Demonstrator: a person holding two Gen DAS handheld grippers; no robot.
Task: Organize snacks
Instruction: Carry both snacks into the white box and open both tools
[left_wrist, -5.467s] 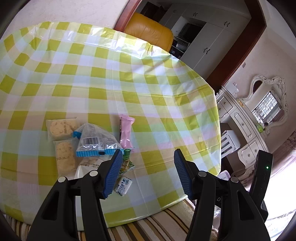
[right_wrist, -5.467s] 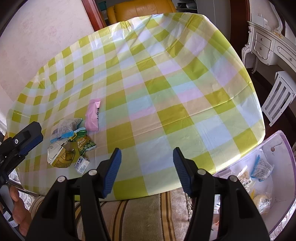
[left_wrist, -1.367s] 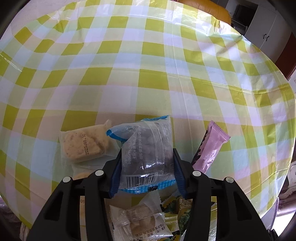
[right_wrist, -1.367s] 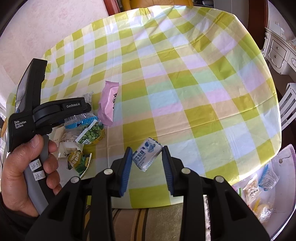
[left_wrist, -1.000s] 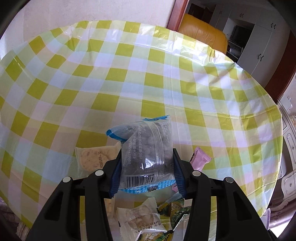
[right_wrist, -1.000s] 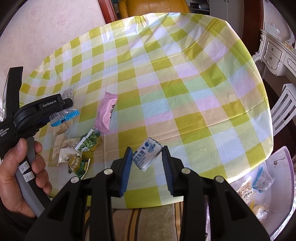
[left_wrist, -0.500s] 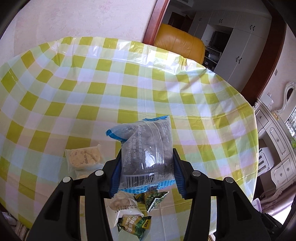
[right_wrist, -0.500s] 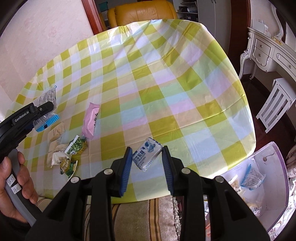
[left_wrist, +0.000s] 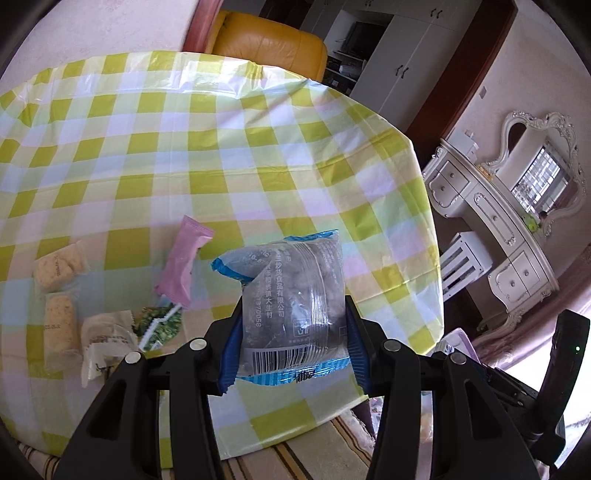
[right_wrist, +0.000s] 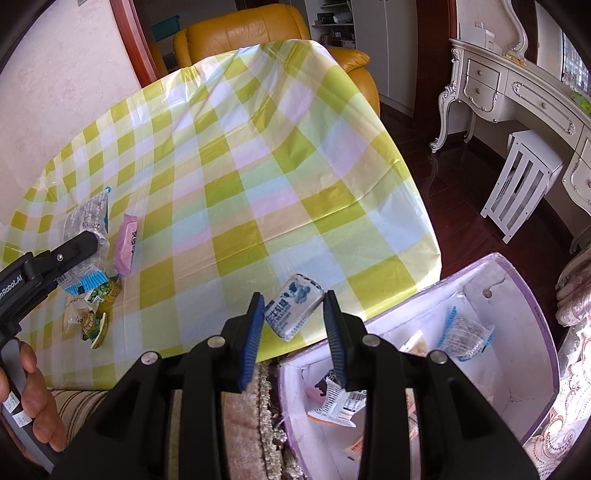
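My left gripper (left_wrist: 293, 347) is shut on a clear snack bag with blue trim (left_wrist: 295, 299) and holds it above the table's near edge; the bag also shows in the right wrist view (right_wrist: 86, 236). My right gripper (right_wrist: 293, 317) is shut on a small white and blue candy packet (right_wrist: 293, 310), held over the table's front right edge beside a purple-rimmed box (right_wrist: 524, 280) on the floor. On the table lie a pink bar (left_wrist: 184, 266), two cookie packs (left_wrist: 57, 264), a white packet (left_wrist: 105, 339) and a green packet (left_wrist: 159, 325).
The box holds several snack packets (right_wrist: 465, 332). The table wears a yellow-green checked cloth (left_wrist: 184, 155). A yellow armchair (right_wrist: 258, 33) stands behind it. A white dresser (right_wrist: 517, 88) and white stool (right_wrist: 521, 181) stand to the right. A striped rug (left_wrist: 303, 461) lies below.
Both grippers have swung right and back from the table with their packets. The purple-rimmed box has come much closer under my right gripper.
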